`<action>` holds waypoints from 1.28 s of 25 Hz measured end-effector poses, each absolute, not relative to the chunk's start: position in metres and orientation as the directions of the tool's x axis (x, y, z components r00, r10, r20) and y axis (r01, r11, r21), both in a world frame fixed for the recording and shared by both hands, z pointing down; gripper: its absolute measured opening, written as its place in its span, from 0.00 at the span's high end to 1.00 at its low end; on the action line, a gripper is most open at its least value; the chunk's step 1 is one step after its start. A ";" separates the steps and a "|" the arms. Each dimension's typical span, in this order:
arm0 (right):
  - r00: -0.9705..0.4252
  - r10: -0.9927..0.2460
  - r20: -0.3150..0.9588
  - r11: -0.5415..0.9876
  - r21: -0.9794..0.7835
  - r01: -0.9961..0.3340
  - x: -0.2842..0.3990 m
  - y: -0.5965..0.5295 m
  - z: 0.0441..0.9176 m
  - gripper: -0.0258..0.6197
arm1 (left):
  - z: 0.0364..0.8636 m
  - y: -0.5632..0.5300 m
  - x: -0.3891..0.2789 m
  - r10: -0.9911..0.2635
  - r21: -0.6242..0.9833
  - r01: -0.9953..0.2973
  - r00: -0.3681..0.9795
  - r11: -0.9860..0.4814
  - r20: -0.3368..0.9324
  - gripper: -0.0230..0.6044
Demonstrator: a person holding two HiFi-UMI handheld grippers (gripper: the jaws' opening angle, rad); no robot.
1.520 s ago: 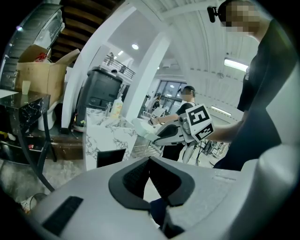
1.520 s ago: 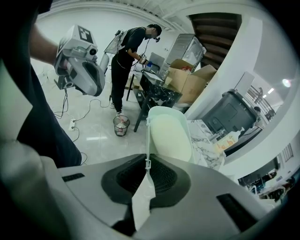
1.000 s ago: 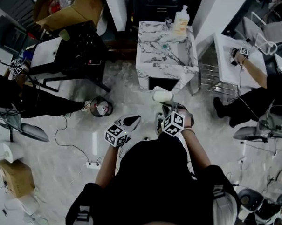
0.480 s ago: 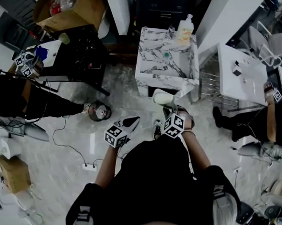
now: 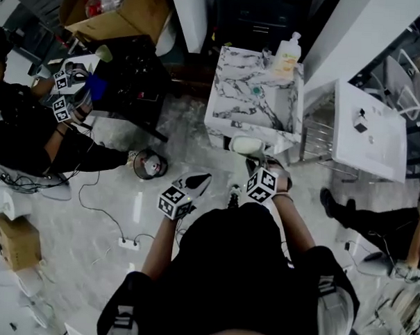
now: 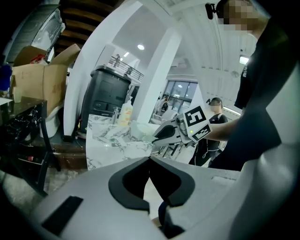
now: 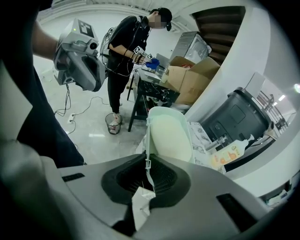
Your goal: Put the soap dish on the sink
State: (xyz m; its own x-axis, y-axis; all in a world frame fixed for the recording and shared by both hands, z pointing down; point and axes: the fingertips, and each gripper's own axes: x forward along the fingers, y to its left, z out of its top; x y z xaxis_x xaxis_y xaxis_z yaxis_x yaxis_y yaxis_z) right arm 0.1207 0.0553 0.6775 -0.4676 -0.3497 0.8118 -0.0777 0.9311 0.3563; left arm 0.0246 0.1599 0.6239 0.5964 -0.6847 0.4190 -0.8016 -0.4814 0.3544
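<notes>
Right gripper (image 5: 255,160) clenched on the soap dish (image 5: 246,144) edge, centre of head view. The sink (image 5: 222,121) lies straight up-frame, its near rim just beyond the dish. Left gripper (image 5: 200,179) closed, empty, lower left and farther off.

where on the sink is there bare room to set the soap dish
Bare: the left side of the sink, front rim to back wall. Crowded: back right corner, by the pump bottle. The right tongs hold the soap dish near the front rim.
</notes>
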 end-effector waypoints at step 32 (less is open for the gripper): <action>-0.500 -0.298 0.813 0.943 0.332 -0.023 0.148 -0.015 0.699 0.94 | 0.631 0.093 0.055 -0.723 0.331 -0.852 0.521 -0.406 0.453 0.97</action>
